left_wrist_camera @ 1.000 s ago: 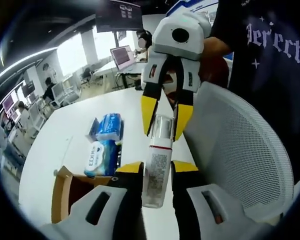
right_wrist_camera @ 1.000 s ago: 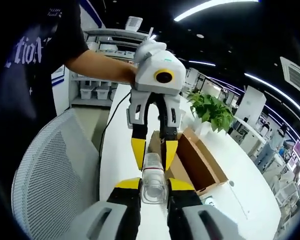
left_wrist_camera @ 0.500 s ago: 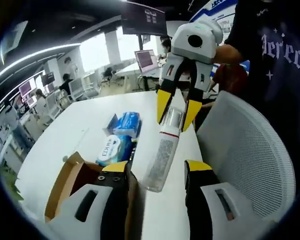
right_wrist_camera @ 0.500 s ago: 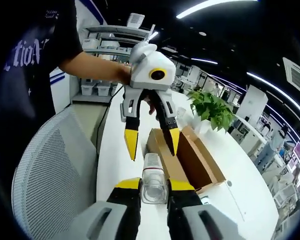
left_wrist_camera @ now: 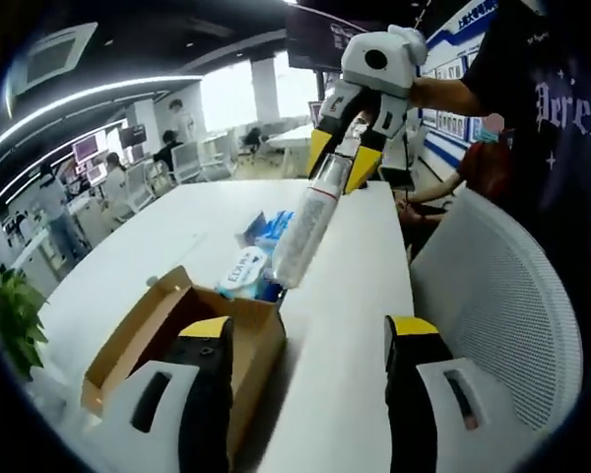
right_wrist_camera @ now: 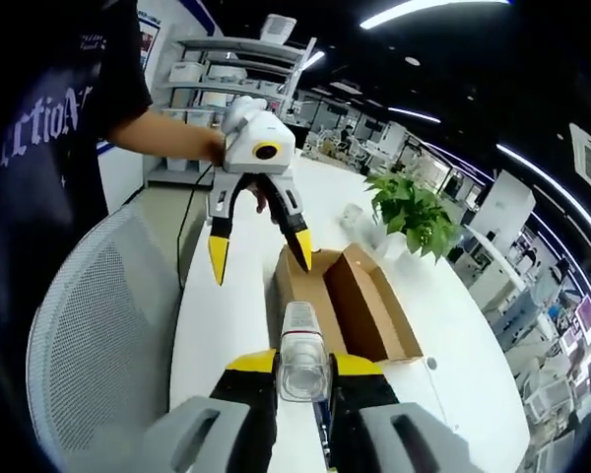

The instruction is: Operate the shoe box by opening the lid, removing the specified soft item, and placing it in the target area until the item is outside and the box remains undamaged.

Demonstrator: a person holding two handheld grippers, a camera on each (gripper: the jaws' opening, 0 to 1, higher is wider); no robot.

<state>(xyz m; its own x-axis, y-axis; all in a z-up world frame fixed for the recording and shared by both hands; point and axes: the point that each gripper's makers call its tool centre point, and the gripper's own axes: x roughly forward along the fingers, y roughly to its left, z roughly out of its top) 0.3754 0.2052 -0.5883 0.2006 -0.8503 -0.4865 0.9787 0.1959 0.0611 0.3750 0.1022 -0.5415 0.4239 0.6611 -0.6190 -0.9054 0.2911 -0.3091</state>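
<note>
The bottle (left_wrist_camera: 305, 222) is a slim, clear plastic cylinder with a printed label along its side and a transparent cap; in the right gripper view I see it end-on (right_wrist_camera: 301, 353), the cap clamped between my yellow-tipped jaws. My right tongs (right_wrist_camera: 302, 362) are clenched on that cap end, and in the left gripper view those same tongs (left_wrist_camera: 340, 166) hold the bottle in the air, slanting down over the white tabletop (left_wrist_camera: 350, 325) with its free end hanging above the tissue packs. My left tongs (left_wrist_camera: 310, 330) stand released, jaws wide apart with nothing between them; in the right gripper view they (right_wrist_camera: 259, 258) hang spread open above the tabletop (right_wrist_camera: 217, 325), held by a hand on a bare forearm. The shoe box (left_wrist_camera: 172, 345) is brown cardboard, lying open on the tabletop just beside my left tongs, its flaps up and its inside bare as far as I can see; in the right gripper view it (right_wrist_camera: 360, 305) sits beyond the bottle. Two blue and white tissue packs (left_wrist_camera: 251, 271) lie just past the box. A white mesh chair (left_wrist_camera: 492, 296) stands at the tabletop's edge, and a green potted plant (right_wrist_camera: 414, 212) sits beyond the box.
</note>
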